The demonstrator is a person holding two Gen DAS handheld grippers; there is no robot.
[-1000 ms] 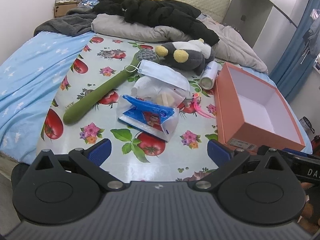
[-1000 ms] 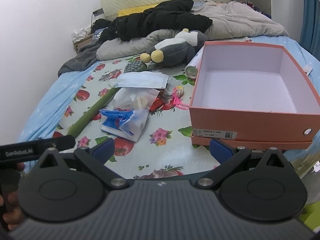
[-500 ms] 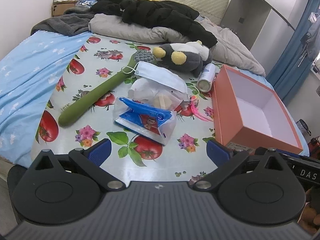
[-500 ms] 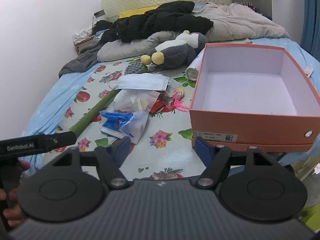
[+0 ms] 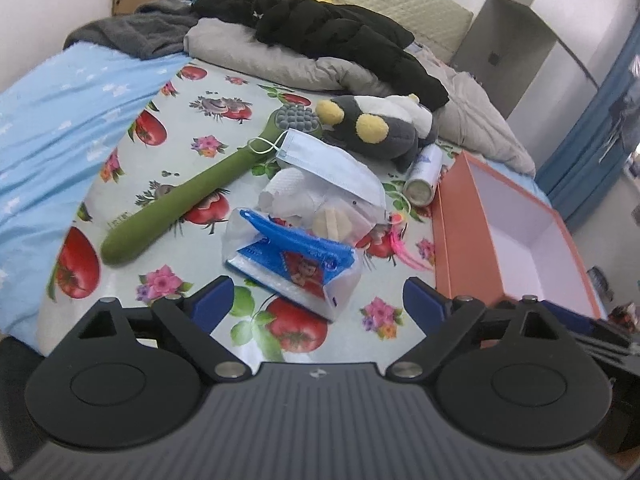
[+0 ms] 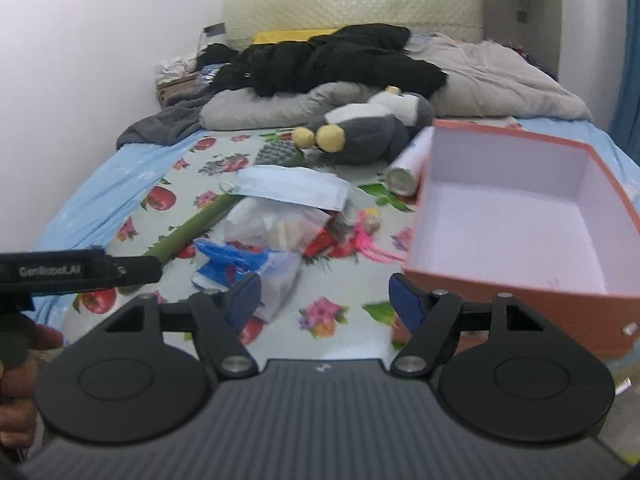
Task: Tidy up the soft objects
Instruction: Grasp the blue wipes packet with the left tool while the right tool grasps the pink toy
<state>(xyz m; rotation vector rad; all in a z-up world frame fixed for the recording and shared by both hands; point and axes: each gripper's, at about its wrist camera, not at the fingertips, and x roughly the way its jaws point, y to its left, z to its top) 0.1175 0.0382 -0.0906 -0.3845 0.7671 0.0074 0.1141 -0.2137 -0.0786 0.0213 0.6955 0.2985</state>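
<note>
A pile of soft things lies on a fruit-print cloth (image 5: 168,184) on the bed: a blue tissue pack (image 5: 292,256) (image 6: 248,268), a clear bag of white items (image 5: 316,204), a blue face mask (image 5: 332,164) (image 6: 292,186), a grey plush toy (image 5: 380,128) (image 6: 360,132) and a long green brush (image 5: 184,200). An empty orange box (image 5: 516,236) (image 6: 516,216) stands at the right. My left gripper (image 5: 318,300) is open and empty, just short of the tissue pack. My right gripper (image 6: 324,296) is open and empty, low between the tissue pack and the box.
A spray can (image 5: 422,176) lies between the plush and the box, a pink trinket (image 5: 400,240) beside it. Black and grey clothes (image 5: 328,32) and a grey duvet (image 6: 492,76) cover the far bed. A wall runs along the left; blue curtains (image 5: 592,128) hang at the right.
My left gripper has moved forward towards the tissue pack. My right gripper's jaws have narrowed somewhat and it has moved forward and lower, closer to the box.
</note>
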